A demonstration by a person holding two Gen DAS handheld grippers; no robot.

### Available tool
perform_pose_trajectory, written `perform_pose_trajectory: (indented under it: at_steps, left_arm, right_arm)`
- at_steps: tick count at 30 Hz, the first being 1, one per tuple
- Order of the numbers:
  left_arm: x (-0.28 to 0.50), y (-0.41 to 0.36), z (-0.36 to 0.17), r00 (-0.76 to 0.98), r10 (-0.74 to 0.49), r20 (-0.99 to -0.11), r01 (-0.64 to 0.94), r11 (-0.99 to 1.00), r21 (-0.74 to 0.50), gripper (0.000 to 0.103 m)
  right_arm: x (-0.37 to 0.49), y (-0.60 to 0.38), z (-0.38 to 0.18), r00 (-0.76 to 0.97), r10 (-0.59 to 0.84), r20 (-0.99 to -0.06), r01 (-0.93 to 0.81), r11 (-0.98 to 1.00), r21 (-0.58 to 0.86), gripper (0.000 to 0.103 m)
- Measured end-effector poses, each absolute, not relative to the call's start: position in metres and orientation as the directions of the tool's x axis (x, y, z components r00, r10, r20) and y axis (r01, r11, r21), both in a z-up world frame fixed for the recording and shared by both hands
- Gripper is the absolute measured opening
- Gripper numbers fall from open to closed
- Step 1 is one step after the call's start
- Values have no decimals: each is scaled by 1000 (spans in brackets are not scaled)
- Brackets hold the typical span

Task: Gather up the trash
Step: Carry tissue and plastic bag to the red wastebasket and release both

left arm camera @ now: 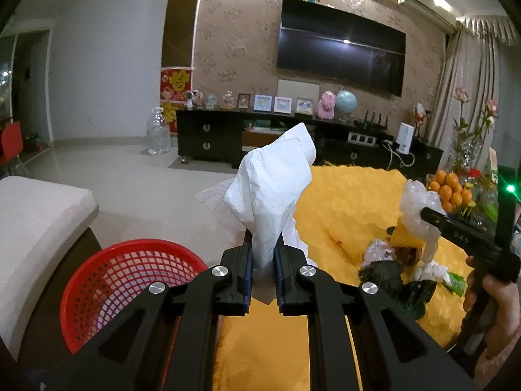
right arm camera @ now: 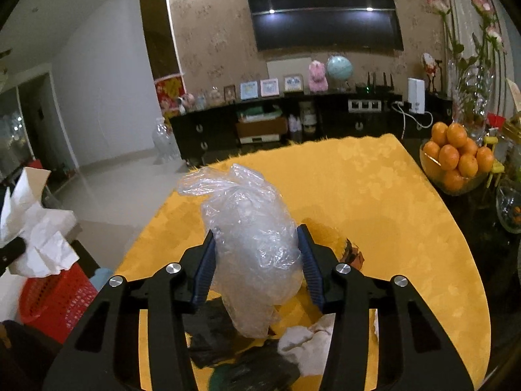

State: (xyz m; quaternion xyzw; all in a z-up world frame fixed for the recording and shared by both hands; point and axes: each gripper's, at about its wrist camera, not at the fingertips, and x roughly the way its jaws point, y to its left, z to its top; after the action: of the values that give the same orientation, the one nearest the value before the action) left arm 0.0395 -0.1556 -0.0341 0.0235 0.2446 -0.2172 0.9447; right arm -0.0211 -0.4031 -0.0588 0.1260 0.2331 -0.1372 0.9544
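Observation:
My left gripper (left arm camera: 263,251) is shut on a crumpled white tissue (left arm camera: 273,179), which stands up from between the pads over the edge of the yellow tablecloth (left arm camera: 351,202). A red mesh basket (left arm camera: 130,273) sits below and to its left. My right gripper (right arm camera: 255,231) is shut on a clear plastic bag (right arm camera: 257,244), held above the cloth. Under it lie more scraps: black wrappers (right arm camera: 211,332) and a white tissue wad (right arm camera: 306,342). The left wrist view shows the right gripper (left arm camera: 429,216) at the right, with the bag (left arm camera: 415,205) in it and a hand (left arm camera: 498,299) on its handle.
A glass bowl of oranges (right arm camera: 456,159) and a flower vase (right arm camera: 472,97) stand at the table's right edge. A white cushion (left arm camera: 39,221) lies to the left of the basket. Across the tiled floor stands a dark TV cabinet (left arm camera: 211,140).

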Motion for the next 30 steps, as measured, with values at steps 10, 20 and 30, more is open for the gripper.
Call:
perform_pose_trajectory:
  at_steps: [10,20,30]
  left_arm:
    - [34,-119,-12,836,-342,-428,352,934,-60,11]
    - [36,-70,-8,870,-239,-431,241,969,-53,11]
    - [50,-33,-15,864,-199,-462,173,980,-100,11]
  right_arm:
    - [-32,-368,-35,868,-188,-460,290,943,164,46]
    - [-22,-309,-21,883,-123,-453,204,970,134,46]
    - [2,-250,-11,885,3,-466,70,988,139,46]
